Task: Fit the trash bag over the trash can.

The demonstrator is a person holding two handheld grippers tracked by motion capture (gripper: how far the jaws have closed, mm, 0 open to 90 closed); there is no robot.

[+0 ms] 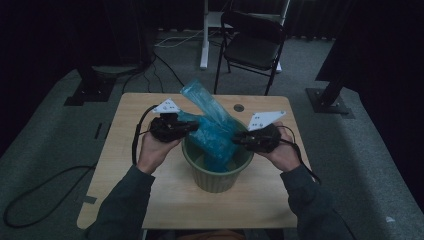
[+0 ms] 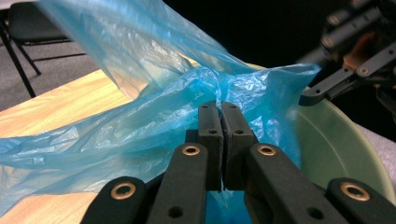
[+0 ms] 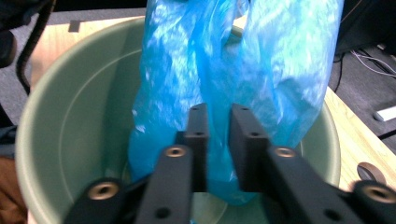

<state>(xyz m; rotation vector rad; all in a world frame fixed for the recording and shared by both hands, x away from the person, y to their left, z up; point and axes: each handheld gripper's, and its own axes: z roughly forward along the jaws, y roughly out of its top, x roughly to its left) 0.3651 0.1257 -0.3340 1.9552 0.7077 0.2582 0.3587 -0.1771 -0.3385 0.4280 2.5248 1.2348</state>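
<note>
Left claw [image 2: 220, 108] level (pinching bag [image 2: 154, 107])

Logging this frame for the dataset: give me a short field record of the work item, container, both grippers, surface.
item: blue plastic bag, partly inside the bin, top end sticking up
container: green ribbed bin, upright
left gripper: shut on bag film
right gripper: fingers slightly apart, film between them
surface: wooden table
background: black folding chair

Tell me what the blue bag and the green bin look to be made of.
Blue bag: thin plastic film, translucent and glossy, with fine crinkles and light showing through. Green bin: probably moulded plastic, smooth and matt inside, ribbed outside in the high view; glazed ceramic can't be ruled out.
</note>
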